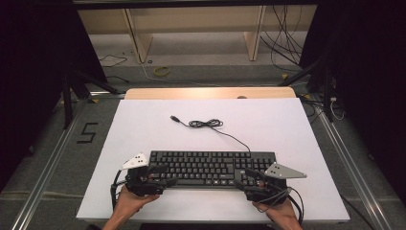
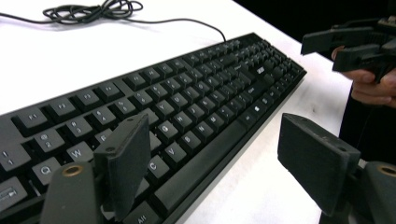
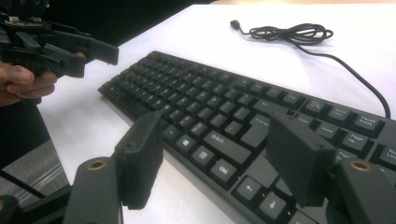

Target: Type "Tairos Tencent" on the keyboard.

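Black full-size plastic keyboard point(image 1: 210, 167) lies flat on the white table top point(image 1: 143, 129), near the front edge, long side running 9 to 3 o'clock. Its thin black cable point(image 1: 210, 123) trails off toward 12 o'clock, bunched in a loose coil, plug end lying free on the table.

Left gripper point(image 1: 160, 175) sits at the keyboard's 9 o'clock end, jaws wide apart with nothing between them; in the left gripper view one jaw hangs over the left-hand keys, the other over bare table off the front edge, pads not pressing. Right gripper point(image 1: 249, 179) is at the 3 o'clock end, jaws likewise spread, over the bottom-row keys and the arrow cluster, gripping nothing.

Judgement: the keyboard looks set down squarely and both grippers are off it, so either a placement is finished or a pick-up hasn't begun. Cable isn't tidied or plugged in; that could be what's left.
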Motion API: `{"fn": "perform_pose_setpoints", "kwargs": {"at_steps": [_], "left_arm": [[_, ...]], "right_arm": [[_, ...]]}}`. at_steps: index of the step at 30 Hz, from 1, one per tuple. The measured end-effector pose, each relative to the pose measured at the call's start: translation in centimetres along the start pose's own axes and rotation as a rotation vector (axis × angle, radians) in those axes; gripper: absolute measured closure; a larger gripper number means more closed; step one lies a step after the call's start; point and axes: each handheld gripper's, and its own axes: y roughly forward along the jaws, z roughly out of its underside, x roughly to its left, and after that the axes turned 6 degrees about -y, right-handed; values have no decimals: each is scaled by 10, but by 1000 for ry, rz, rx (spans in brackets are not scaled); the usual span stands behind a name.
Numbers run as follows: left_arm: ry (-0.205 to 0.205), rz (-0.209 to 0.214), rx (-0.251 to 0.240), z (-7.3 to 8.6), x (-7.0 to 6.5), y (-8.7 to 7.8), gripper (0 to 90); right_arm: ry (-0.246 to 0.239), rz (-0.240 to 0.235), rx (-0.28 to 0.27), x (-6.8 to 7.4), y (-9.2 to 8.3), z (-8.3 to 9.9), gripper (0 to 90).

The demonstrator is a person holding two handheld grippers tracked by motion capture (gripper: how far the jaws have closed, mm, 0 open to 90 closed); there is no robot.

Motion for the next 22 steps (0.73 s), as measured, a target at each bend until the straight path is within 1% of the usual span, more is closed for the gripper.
{"fn": "perform_pose_setpoints", "kwargs": {"at_steps": [3, 7, 22], "left_arm": [[-5, 0, -5, -1, 0, 0, 249], [0, -4, -7, -2, 1, -1, 250], [-1, -11, -14, -3, 3, -1, 250]], "right_arm": [[1, 3, 2, -1, -2, 2, 367], [2, 9, 2, -2, -3, 3, 364], [3, 8, 8, -2, -1, 4, 348]]}}
